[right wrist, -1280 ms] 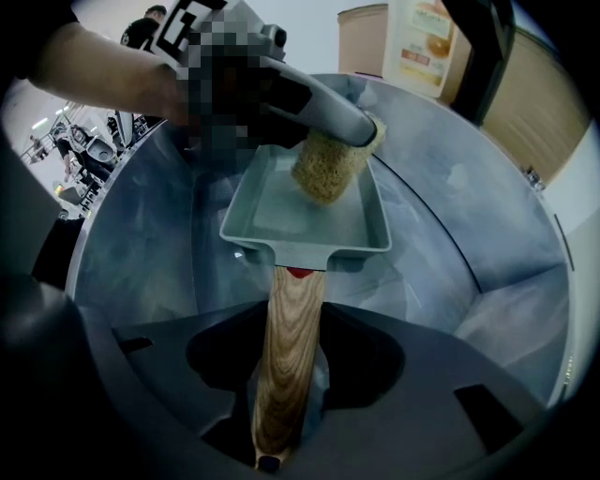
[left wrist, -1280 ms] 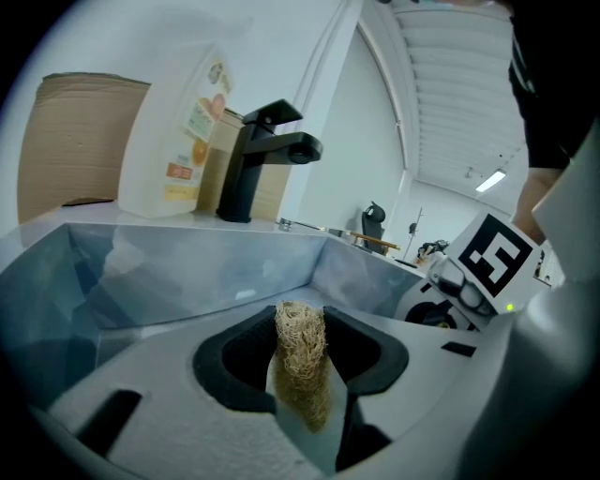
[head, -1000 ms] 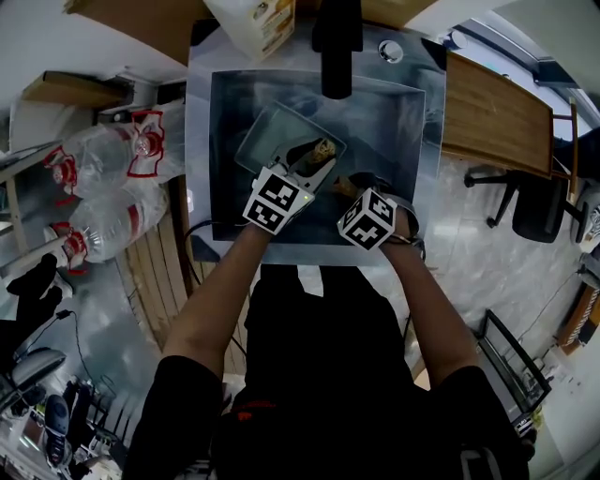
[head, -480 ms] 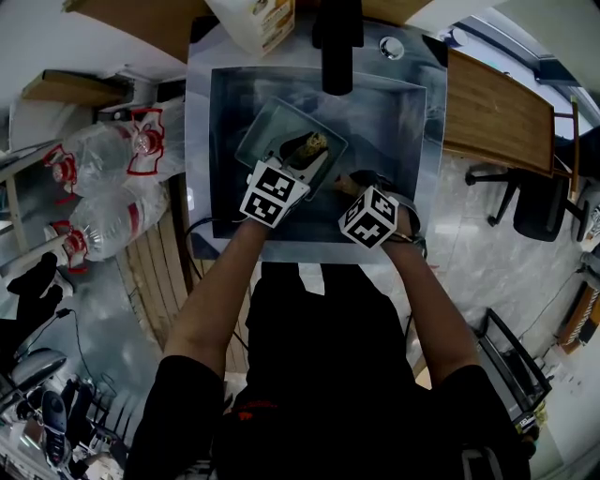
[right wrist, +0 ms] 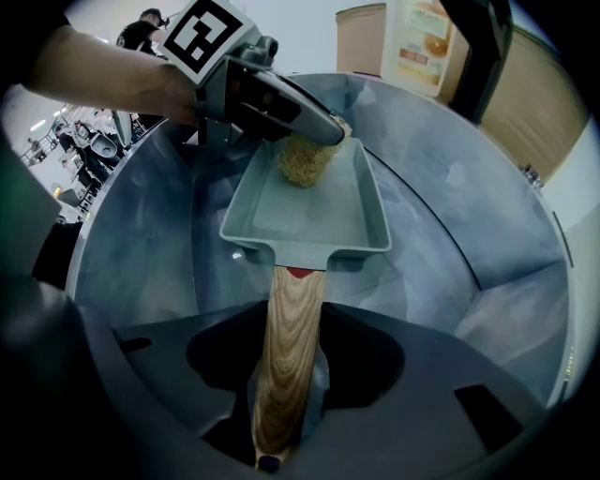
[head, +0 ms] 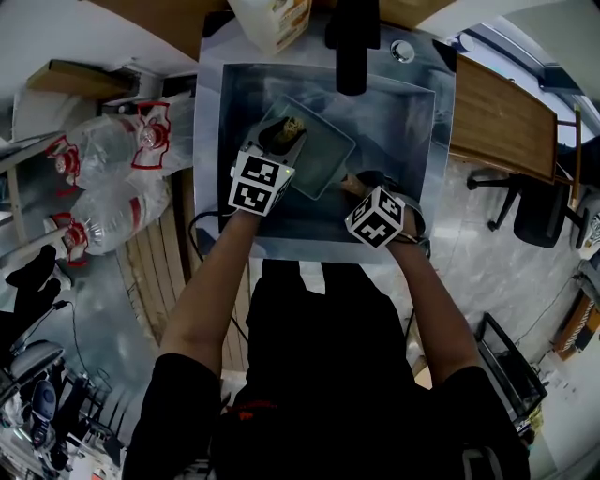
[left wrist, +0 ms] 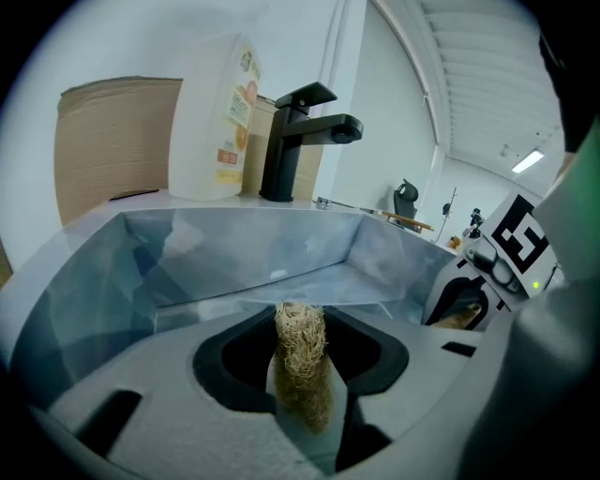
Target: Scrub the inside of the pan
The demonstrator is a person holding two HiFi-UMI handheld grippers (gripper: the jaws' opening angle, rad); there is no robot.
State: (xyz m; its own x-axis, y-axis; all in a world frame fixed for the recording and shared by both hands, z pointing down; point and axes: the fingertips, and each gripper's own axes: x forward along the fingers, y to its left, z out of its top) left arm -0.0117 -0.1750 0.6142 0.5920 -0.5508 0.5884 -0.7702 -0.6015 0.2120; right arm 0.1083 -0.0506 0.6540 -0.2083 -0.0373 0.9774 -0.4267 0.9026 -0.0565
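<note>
A grey-green rectangular pan (head: 307,150) (right wrist: 314,202) with a wooden handle (right wrist: 286,352) lies tilted inside the steel sink (head: 412,141). My right gripper (right wrist: 281,441) (head: 361,187) is shut on the wooden handle and holds the pan. My left gripper (left wrist: 305,412) (head: 281,136) is shut on a tan fibrous loofah scrubber (left wrist: 302,361) (right wrist: 307,159) (head: 289,127). The scrubber rests against the pan's far left corner, inside the rim.
A black faucet (head: 352,42) (left wrist: 300,141) overhangs the sink's back edge, with a white soap bottle (head: 272,19) (left wrist: 220,122) beside it. Large plastic water bottles (head: 112,178) lie on the floor at left. A wooden table (head: 506,117) and office chair (head: 544,202) stand at right.
My left gripper has carried the scrubber from the pan's middle up and left to its far corner. The pan has shifted slightly in the sink; the right gripper keeps its hold.
</note>
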